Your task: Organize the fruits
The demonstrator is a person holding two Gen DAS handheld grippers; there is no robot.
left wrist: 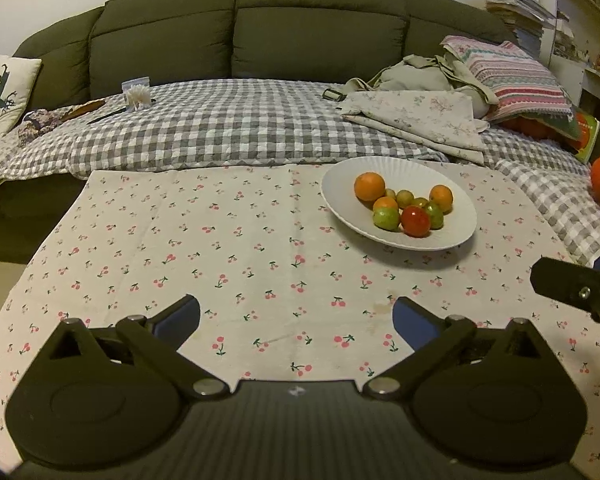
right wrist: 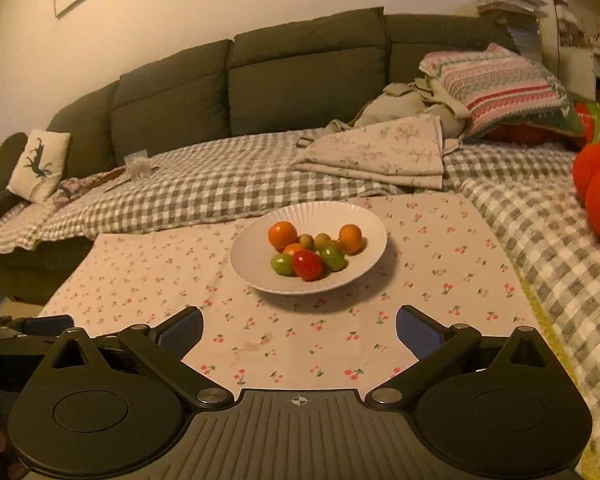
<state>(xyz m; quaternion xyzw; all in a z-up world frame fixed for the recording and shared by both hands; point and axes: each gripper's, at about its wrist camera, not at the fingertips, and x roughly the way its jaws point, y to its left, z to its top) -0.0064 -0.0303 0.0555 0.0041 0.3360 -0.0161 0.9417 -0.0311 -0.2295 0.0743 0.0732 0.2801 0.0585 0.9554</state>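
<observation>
Fruit-filled plate (right wrist: 260, 276) on the desk (right wrist: 439, 240), ahead of both spread-wide, empty-handed hand-held grippers: left (left wrist: 296, 320), right (right wrist: 300, 326).

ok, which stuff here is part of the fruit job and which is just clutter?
Job:
white plate
fruits
right gripper, open
left gripper, open

Clutter:
cherry-print cloth
folded floral cloth
striped pillow
deer cushion

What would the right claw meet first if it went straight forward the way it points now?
Probably the white plate of fruit. The right claw is open and empty over the cherry-print cloth, and the plate's near rim lies roughly ahead of it. Nothing else stands between them, though depth is unclear.
</observation>
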